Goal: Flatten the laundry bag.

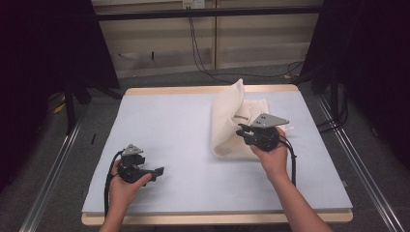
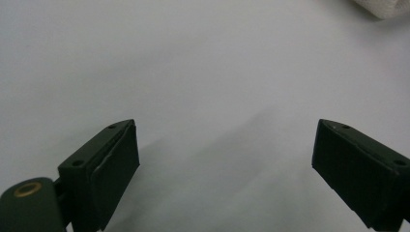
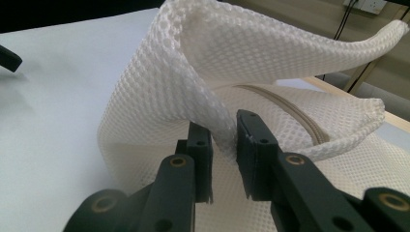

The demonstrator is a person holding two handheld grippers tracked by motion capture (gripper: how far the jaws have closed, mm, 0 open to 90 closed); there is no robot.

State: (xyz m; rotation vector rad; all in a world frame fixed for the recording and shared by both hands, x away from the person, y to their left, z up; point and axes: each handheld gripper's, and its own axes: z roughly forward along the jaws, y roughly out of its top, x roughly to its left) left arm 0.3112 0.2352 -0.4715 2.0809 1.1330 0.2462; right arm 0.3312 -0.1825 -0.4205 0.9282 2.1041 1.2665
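Observation:
A white mesh bag (image 1: 227, 116) with a beige zipper (image 3: 290, 108) lies on the right half of the pale mat (image 1: 169, 125). Its left flap is lifted and stands up in a curl. My right gripper (image 1: 242, 131) is at the bag's near edge. In the right gripper view it (image 3: 223, 140) is shut on a fold of the mesh (image 3: 241, 48). My left gripper (image 1: 158, 171) rests low over the mat's front left, pointing right. It (image 2: 225, 145) is open with its jaws wide apart and only bare mat between them. A corner of the bag (image 2: 382, 6) shows far off.
The mat covers a wooden table (image 1: 203, 90) whose edge shows at the back and front. Cables (image 1: 203, 58) run over the floor behind it. Metal rails (image 1: 53, 169) flank both sides, with dark curtains beyond. Bare mat stretches between the two grippers.

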